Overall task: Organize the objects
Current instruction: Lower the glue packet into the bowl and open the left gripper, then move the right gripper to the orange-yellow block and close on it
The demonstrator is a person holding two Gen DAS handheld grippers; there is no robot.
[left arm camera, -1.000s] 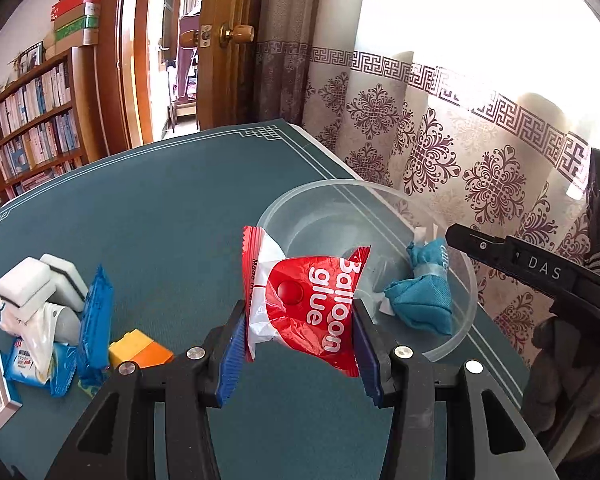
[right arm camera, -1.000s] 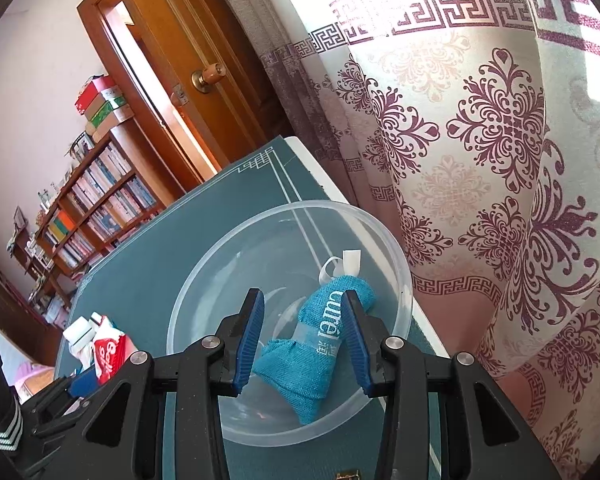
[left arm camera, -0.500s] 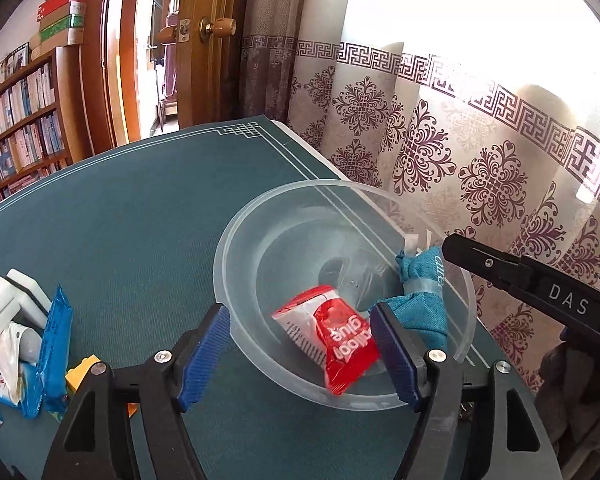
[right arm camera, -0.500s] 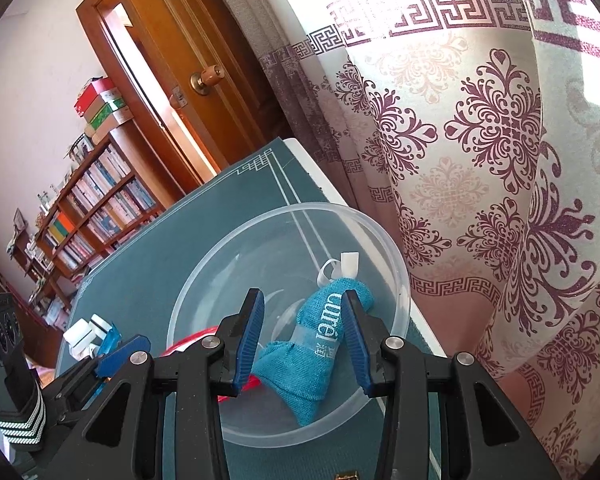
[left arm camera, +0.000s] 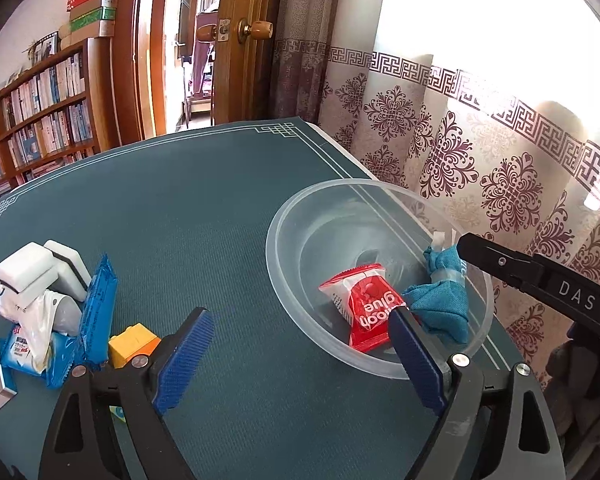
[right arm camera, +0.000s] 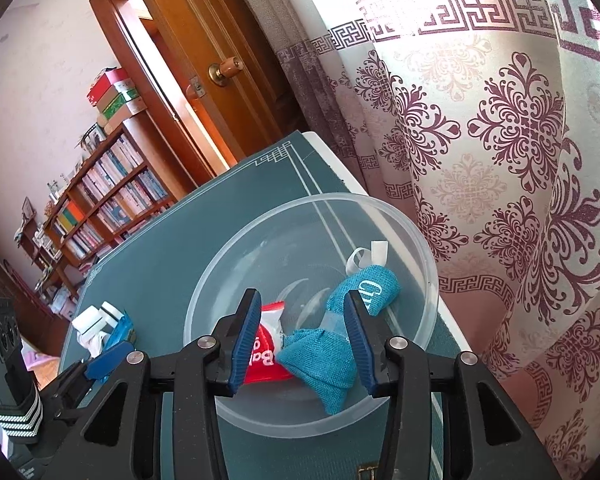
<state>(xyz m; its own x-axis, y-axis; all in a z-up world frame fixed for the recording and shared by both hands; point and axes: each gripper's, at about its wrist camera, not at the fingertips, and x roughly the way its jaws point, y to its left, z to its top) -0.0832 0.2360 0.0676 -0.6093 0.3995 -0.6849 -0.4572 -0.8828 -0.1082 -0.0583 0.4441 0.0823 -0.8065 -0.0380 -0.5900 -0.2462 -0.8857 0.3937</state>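
The red glue packet (left arm camera: 362, 306) is lying inside the clear bowl (left arm camera: 300, 208), which is sitting near the tabletop's (left arm camera: 204, 200) curtain-side edge, toward its far corner. The packet is resting against the bowl's sloping wall, just beside and probably touching a blue cloth pouch (left arm camera: 444, 304).

The left tool (left arm camera: 300, 348) is standing with its jaws wide and opening further; nothing is between the pads, and the packet is lying free just beyond the right-hand pad. The right tool (right arm camera: 302, 338) is hovering over the bowl with jaws fairly narrow and opening slightly; the pouch is showing in the gap, though the pads do not appear to be pressing it.

Handling, as a judgement: the packet is looking light, crinkly and slick, a sealed foil pillow that is likely sliding on smooth plastic; the flat faces or a crimped end seam are offering the best hold. The pouch is looking soft and compliant, best pinched at its tied neck.

Orientation: the packet's long axis is running from the bowl's centre outward to its near rim, with the printed lettering reading upside down in the left view. The pouch's neck and white tag are pointing toward the curtain.

Loose packets and a yellow block (left arm camera: 134, 342) are waiting at the opposite edge.
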